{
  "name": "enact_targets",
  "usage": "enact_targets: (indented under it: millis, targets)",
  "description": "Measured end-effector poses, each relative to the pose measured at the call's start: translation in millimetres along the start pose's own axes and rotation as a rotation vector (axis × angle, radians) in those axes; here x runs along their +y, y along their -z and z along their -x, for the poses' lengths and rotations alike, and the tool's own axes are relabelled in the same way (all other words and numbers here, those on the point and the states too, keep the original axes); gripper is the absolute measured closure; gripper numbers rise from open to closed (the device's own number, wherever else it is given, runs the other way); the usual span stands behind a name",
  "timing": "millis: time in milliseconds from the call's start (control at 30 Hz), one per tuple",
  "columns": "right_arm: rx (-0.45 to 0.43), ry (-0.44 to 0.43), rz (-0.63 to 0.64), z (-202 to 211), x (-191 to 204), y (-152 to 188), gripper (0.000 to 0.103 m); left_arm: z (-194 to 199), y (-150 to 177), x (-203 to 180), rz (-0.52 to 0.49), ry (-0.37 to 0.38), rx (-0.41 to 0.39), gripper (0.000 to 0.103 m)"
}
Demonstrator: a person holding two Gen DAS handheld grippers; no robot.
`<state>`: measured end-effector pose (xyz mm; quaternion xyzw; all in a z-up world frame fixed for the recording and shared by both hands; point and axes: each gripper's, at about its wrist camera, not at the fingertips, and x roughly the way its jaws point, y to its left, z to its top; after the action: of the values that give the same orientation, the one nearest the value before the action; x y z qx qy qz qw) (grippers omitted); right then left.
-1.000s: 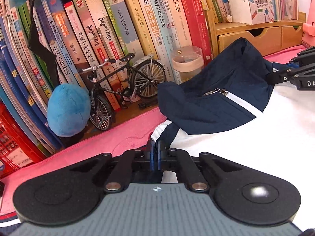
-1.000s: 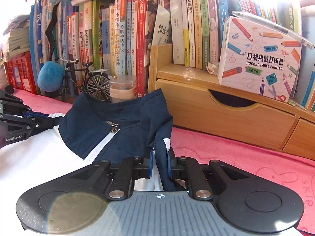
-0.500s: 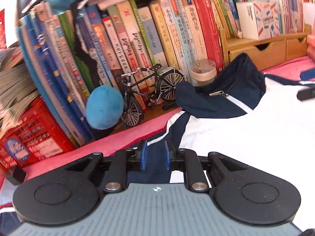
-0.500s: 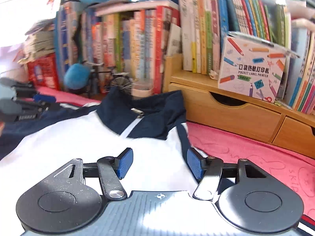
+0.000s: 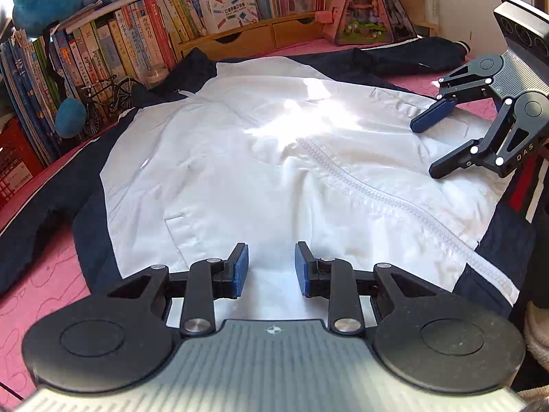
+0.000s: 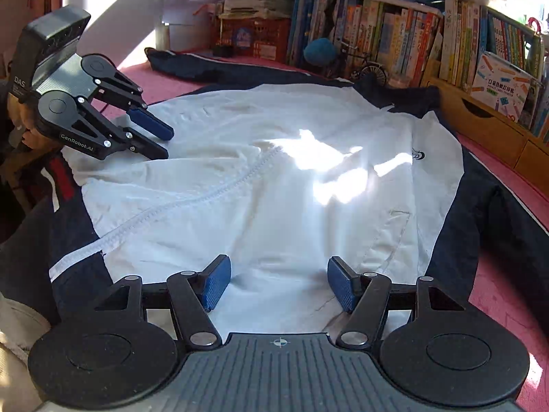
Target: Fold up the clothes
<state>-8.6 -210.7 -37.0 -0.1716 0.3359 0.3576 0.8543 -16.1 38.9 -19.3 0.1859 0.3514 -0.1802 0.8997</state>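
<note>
I see the white and navy jacket (image 5: 240, 158) spread flat, zipper side up, on the pink mat (image 5: 44, 288), its collar toward the row of books (image 5: 113, 44) (a toy bicycle (image 5: 103, 99) stands in front of them). My left gripper (image 5: 271, 269) hangs above the hem, jaws apart and empty. My right gripper (image 6: 276, 279) does likewise, spread wider, gripping nothing.

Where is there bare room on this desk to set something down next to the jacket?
Bare pink mat lies between the jacket's navy sleeve and the wooden drawers, and again beside the other sleeve at the near edge. The back is crowded: books, model bicycle, blue ball.
</note>
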Motion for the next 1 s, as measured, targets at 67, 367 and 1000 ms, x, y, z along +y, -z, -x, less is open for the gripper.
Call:
enact_targets:
  millis: [67, 367, 1000]
  targets:
    - [-0.004, 0.022, -0.022, 19, -1, 13, 0.039, 15, 8, 8, 0.033, -0.059, 0.027, 0.073]
    - [-0.133, 0.064, 0.004, 77, 39, 43, 0.019, 94, 44, -15, 0.060, -0.043, -0.027, 0.048]
    - [-0.238, 0.491, 0.032, 77, 116, 79, 0.002, 92, 89, -55, 0.148, -0.362, -0.088, 0.038]
